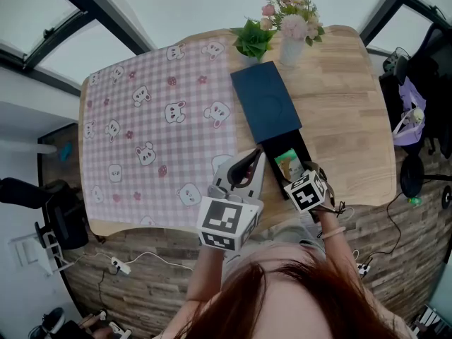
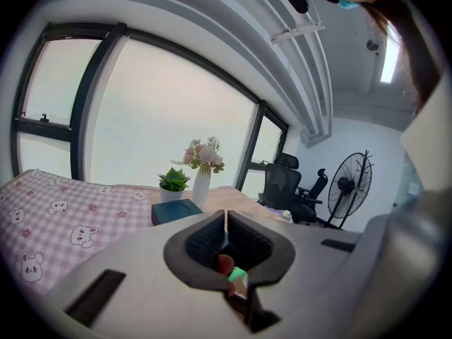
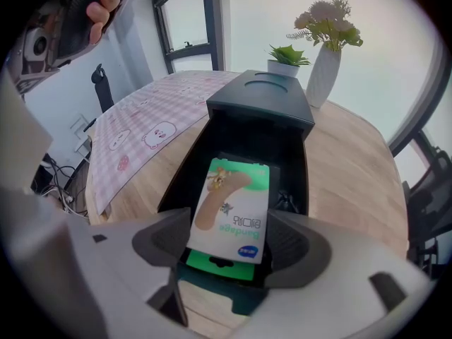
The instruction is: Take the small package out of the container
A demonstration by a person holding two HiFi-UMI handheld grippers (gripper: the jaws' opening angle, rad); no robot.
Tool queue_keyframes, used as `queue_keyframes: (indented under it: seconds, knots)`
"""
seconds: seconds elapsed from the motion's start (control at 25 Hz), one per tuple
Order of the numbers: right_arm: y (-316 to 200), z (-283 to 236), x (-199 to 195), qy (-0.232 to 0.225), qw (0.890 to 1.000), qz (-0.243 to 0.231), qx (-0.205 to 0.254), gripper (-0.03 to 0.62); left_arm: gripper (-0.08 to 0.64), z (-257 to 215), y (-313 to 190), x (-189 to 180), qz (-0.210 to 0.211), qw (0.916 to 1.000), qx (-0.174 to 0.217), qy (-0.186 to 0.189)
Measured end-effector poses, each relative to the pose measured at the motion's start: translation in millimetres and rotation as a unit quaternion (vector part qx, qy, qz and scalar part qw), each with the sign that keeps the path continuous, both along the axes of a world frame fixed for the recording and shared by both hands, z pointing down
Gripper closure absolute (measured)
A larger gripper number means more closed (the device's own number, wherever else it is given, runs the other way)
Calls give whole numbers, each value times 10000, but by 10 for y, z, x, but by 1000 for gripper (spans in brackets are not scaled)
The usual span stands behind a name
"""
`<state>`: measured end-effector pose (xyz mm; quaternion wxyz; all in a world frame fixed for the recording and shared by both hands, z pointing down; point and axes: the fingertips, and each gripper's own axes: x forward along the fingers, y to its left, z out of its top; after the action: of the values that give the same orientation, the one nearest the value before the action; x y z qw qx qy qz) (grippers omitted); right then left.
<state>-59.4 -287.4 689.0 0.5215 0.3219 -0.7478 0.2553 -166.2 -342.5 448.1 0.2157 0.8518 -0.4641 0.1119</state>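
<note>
A dark blue box (image 1: 265, 101) (image 3: 265, 94) lies on the wooden table with its black drawer (image 1: 305, 149) (image 3: 189, 169) pulled out toward me. A small green and white bandage package (image 1: 289, 165) (image 3: 232, 207) stands tilted over the drawer's front end. My right gripper (image 1: 296, 179) (image 3: 229, 244) is shut on its lower edges. My left gripper (image 1: 247, 164) (image 2: 225, 221) hovers just left of the drawer, shut, its pads touching with nothing held. In the left gripper view the box (image 2: 175, 211) shows beyond the jaws.
A white vase of flowers (image 1: 293, 44) (image 3: 323, 69) and a small potted plant (image 1: 253, 41) (image 3: 286, 61) stand behind the box. A pink checked cloth (image 1: 148, 126) covers the table's left half. An office chair (image 2: 286, 182) and a fan (image 2: 349, 186) stand beyond the table.
</note>
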Motion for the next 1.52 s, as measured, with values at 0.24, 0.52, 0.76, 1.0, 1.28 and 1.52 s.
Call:
queue_keyframes:
  seconds: [0.24, 0.52, 0.76, 1.0, 1.28, 1.52]
  knots:
    - [-1, -8, 5, -9, 10000, -23, 14, 267, 543, -1, 17, -2, -56, 10000, -3, 13]
    - [-29, -85, 6, -190, 9996, 7, 216, 281, 543, -5, 75, 11, -102, 9999, -16, -24]
    - [-82, -220, -19, -390, 9980, 33, 489, 282, 543, 2, 128, 44, -133, 9999, -17, -60]
    - [-143, -413, 0, -650, 9949, 156, 761, 282, 543, -38, 181, 116, -138, 9998, 58, -96]
    - [-213, -694, 45, -1040, 9883, 267, 1079, 282, 543, -85, 241, 179, -232, 9995, 98, -165]
    - [-176, -856, 97, -1195, 9843, 275, 1269, 284, 543, -173, 357, 216, -355, 9989, 218, -207]
